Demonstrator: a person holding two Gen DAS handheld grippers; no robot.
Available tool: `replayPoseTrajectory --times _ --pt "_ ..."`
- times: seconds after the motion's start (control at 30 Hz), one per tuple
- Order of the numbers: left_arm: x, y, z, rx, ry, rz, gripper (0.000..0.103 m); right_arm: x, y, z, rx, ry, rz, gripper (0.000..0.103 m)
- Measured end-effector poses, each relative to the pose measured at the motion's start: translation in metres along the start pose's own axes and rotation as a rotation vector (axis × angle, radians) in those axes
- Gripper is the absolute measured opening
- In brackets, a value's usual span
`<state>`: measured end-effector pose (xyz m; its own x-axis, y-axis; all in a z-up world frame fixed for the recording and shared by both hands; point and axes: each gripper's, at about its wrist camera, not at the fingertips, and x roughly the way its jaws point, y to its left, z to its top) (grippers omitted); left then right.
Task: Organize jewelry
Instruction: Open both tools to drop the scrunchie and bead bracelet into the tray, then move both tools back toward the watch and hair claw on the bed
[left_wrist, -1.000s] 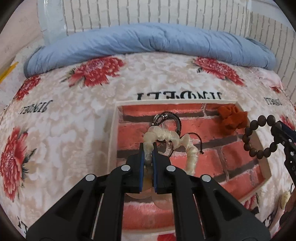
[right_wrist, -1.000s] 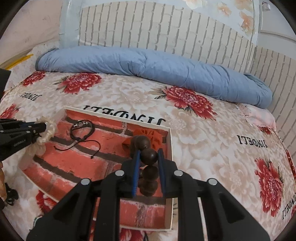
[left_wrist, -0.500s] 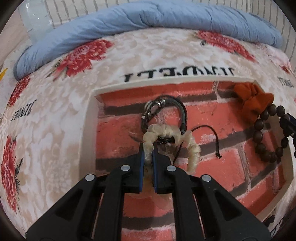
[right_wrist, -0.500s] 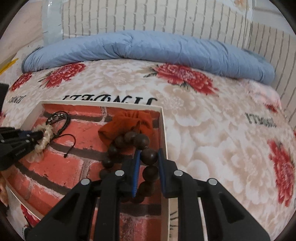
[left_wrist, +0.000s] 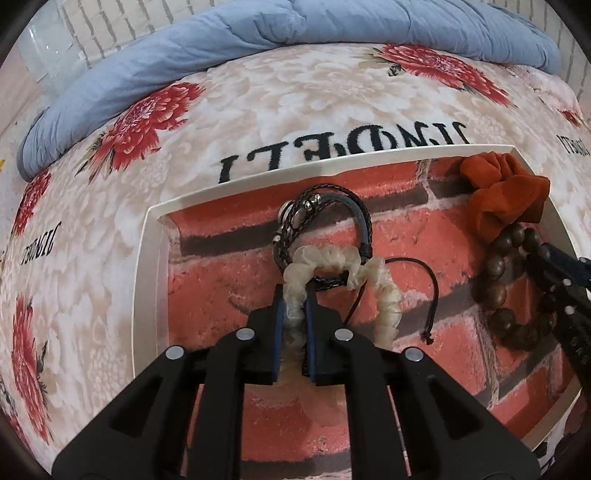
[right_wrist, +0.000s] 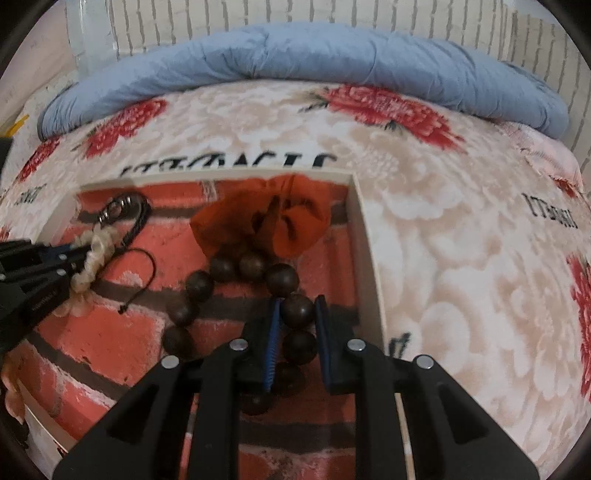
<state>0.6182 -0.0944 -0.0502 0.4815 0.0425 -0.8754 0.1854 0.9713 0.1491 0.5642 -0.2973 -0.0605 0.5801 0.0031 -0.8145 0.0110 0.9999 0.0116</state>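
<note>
Tray (left_wrist: 151, 295) on the bed (left_wrist: 295, 103), jewelry inside.
In the left wrist view, the braided bracelet (left_wrist: 328, 210) lies centre, the ruffled scrunchie (left_wrist: 340, 262) just below it, the velvet scrunchie (left_wrist: 506, 192) upper right, the bead bracelet (left_wrist: 498, 266) beneath that; the quilt (left_wrist: 258, 40) runs along the top.

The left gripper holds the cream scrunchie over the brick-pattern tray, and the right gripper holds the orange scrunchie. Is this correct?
Not quite. The right gripper holds the dark wooden bead bracelet, as the right wrist view shows; the orange scrunchie lies free in the tray. The rest is right.
</note>
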Motion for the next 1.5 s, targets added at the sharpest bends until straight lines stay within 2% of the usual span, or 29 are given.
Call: replayPoseTrajectory --times 0.17,0.23,0.3,0.33,0.43,0.53,0.57,0.6,0.63,0.7,0.77,0.9,1.03,1.17,1.33,1.5 --pt "0.0 -0.001 -0.001 0.008 -0.003 0.012 0.012 0.0 0.003 0.0 -0.022 0.002 -0.009 0.019" --pt "-0.002 -0.002 -0.002 0.021 -0.007 0.026 0.02 -0.001 0.003 0.0 -0.026 0.009 0.005 0.02" --pt "-0.005 -0.003 -0.004 0.032 -0.011 0.045 0.037 -0.003 0.002 0.0 -0.028 0.018 0.019 0.021" --pt "-0.008 -0.003 -0.006 0.037 -0.02 0.059 0.04 -0.005 0.002 -0.001 -0.035 0.022 0.02 0.022" --pt "-0.016 0.0 -0.01 0.042 -0.031 0.052 0.049 -0.019 0.004 0.0 -0.063 0.009 0.023 0.041" --pt "-0.034 0.004 -0.016 0.055 -0.061 0.045 0.063 -0.043 0.002 0.004 -0.069 -0.029 0.046 0.049" --pt "-0.042 0.006 -0.018 0.062 -0.077 0.047 0.073 -0.051 0.002 0.005 -0.068 -0.042 0.046 0.052" --pt "-0.052 0.008 -0.02 0.069 -0.097 0.049 0.083 -0.062 0.001 0.006 -0.067 -0.061 0.037 0.061" --pt "-0.06 0.01 -0.022 0.072 -0.116 0.049 0.085 -0.07 0.001 0.007 -0.066 -0.076 0.031 0.065" --pt "-0.077 0.014 -0.025 0.076 -0.147 0.039 0.091 -0.091 0.0 0.007 -0.066 -0.118 0.017 0.08" --pt "-0.094 0.021 -0.03 0.07 -0.174 0.013 0.097 -0.107 -0.002 0.006 -0.062 -0.138 0.009 0.084" --pt "-0.123 0.035 -0.041 0.06 -0.212 0.009 0.098 -0.133 -0.005 -0.001 -0.063 -0.152 -0.006 0.085" --pt "-0.15 0.051 -0.053 0.044 -0.243 0.0 0.098 -0.154 -0.011 -0.012 -0.052 -0.197 -0.036 0.095" --pt "-0.168 0.066 -0.066 0.01 -0.277 0.024 0.098 -0.167 -0.018 -0.023 -0.032 -0.205 -0.046 0.095" --pt "-0.18 0.092 -0.081 -0.085 -0.262 -0.036 0.098 -0.181 -0.028 -0.036 -0.015 -0.21 -0.057 0.095" --pt "-0.197 0.115 -0.104 -0.151 -0.282 -0.056 0.098 -0.205 -0.039 -0.05 0.018 -0.25 -0.054 0.095"
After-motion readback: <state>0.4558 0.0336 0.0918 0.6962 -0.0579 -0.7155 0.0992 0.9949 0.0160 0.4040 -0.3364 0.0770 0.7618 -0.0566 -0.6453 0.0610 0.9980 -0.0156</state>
